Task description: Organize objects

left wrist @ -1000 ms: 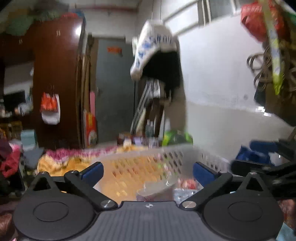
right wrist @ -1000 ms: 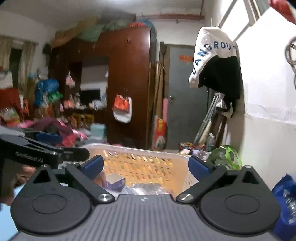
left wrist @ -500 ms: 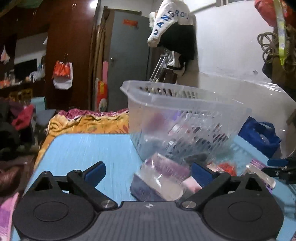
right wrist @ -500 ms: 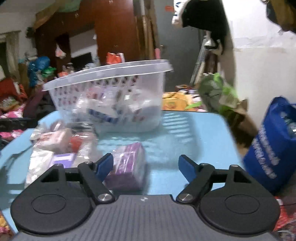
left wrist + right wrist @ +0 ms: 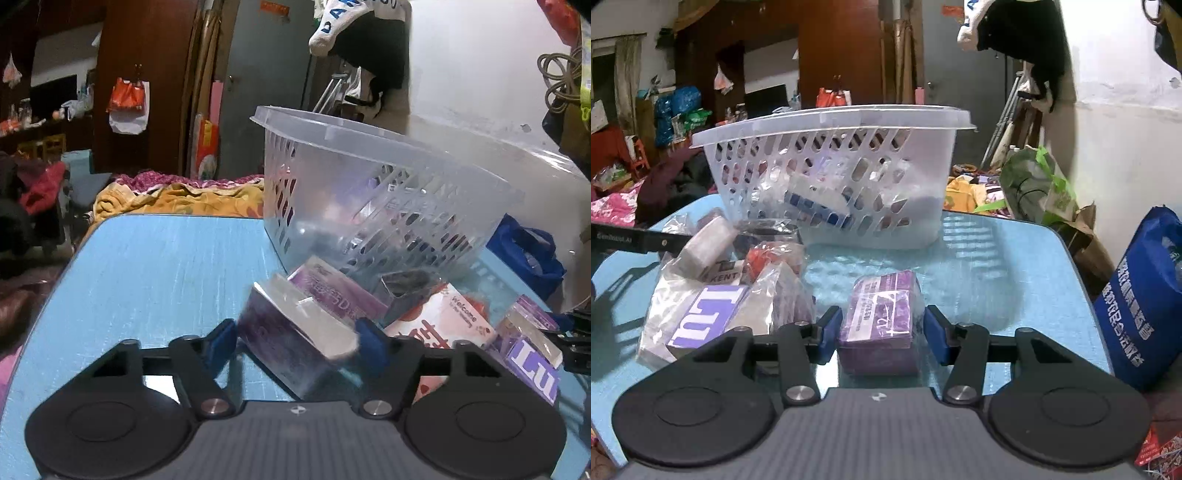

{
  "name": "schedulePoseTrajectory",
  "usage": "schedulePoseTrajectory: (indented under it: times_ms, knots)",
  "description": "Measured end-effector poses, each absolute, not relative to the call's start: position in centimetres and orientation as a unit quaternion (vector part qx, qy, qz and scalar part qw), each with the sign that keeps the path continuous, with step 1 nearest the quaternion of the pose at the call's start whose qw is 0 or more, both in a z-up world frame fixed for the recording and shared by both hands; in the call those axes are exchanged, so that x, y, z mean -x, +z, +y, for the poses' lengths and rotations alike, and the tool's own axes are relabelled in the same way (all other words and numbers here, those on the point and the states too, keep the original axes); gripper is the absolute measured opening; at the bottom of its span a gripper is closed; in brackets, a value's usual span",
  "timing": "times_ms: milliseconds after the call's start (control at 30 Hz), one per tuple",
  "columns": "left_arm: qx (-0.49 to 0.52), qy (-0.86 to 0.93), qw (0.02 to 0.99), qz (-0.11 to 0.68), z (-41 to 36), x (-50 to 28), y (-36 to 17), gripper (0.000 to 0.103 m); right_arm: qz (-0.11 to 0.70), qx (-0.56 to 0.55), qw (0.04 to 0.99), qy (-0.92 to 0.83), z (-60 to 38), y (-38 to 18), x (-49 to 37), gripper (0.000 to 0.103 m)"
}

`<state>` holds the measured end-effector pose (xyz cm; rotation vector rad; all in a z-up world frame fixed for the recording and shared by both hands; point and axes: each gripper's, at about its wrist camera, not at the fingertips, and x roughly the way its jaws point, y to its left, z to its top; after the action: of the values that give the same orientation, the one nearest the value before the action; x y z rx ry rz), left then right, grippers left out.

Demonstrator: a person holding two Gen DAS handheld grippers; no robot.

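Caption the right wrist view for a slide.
Right gripper straddles a purple pack on the blue table, basket behind.

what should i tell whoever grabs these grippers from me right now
Left gripper: jaws around a wrapped purple box, apparently closing; grip not confirmed.
Right gripper: open, straddling a purple pack lying on the blue table, small gaps either side.
White basket already holds several packets.
Left to do: the "LU" packet, the KENT pack, the red-and-white packet and other wrapped items, all loose in front of the basket.
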<state>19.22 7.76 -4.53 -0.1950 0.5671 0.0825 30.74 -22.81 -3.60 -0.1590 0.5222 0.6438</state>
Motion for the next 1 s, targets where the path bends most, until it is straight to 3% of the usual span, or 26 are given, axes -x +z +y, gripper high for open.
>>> schedulePoseTrajectory:
  times_ms: [200,567,733,933,967,1000]
  knots:
    - [0.082,0.024,0.96,0.267,7.4,-18.6,-4.3,0.063,0.242,0.06,0.917,0.311,-23.4,-3.5,-30.7,0.052]
    - [0.047,-0.019,0.986,0.16,5.8,-15.4,-3.1,0.051,0.206,0.01,0.924,0.322,-25.0,-3.2,-30.3,0.051]
    - [0.07,-0.025,0.98,0.182,6.6,-16.1,-3.3,0.048,0.207,0.015,0.923,0.323,-24.8,-3.3,-30.3,0.051]
    - [0.108,-0.027,0.957,0.268,7.8,-18.5,-4.6,0.047,0.207,0.012,0.923,0.325,-24.9,-3.3,-30.3,0.051]
    - [0.115,-0.028,0.955,0.273,8.0,-18.7,-4.8,0.046,0.207,0.012,0.923,0.325,-24.9,-3.3,-30.3,0.051]
    - [0.12,-0.027,0.954,0.272,8.2,-18.6,-4.8,0.038,0.208,0.012,0.923,0.325,-24.8,-3.4,-30.3,0.051]
